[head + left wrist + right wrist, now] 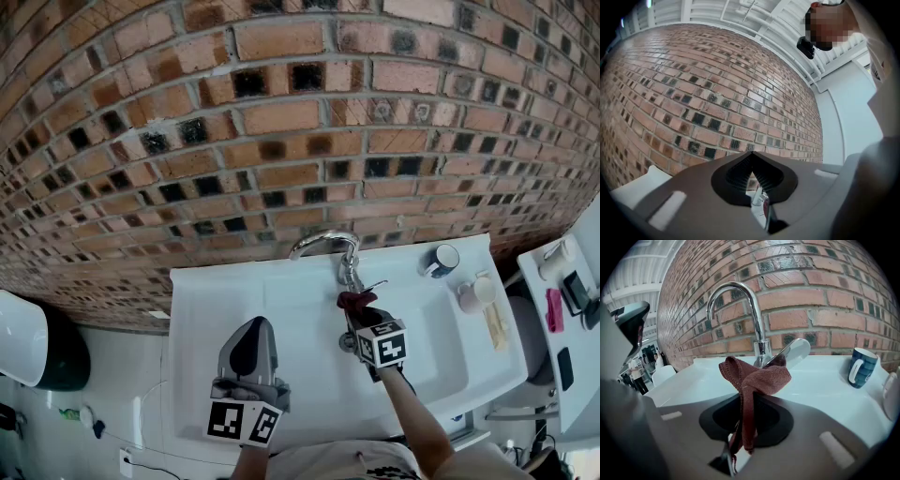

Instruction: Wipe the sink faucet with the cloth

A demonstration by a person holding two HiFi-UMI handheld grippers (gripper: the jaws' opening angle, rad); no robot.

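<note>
Cloth (754,378), dark red, light, soft and limp, pinched by one narrow fold in right tool (743,404), bunched end up at lever (792,352) of faucet (758,324) above sink (281,319); likely firmer if gripped nearer bunch; left tool (751,157) pressed together, empty.

No readable text, labels or numbers anywhere.

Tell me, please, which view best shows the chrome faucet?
The right gripper view: the curved chrome faucet stands close, side-on. The head view shows it small, from above; the left gripper view, mainly brick wall.
</note>
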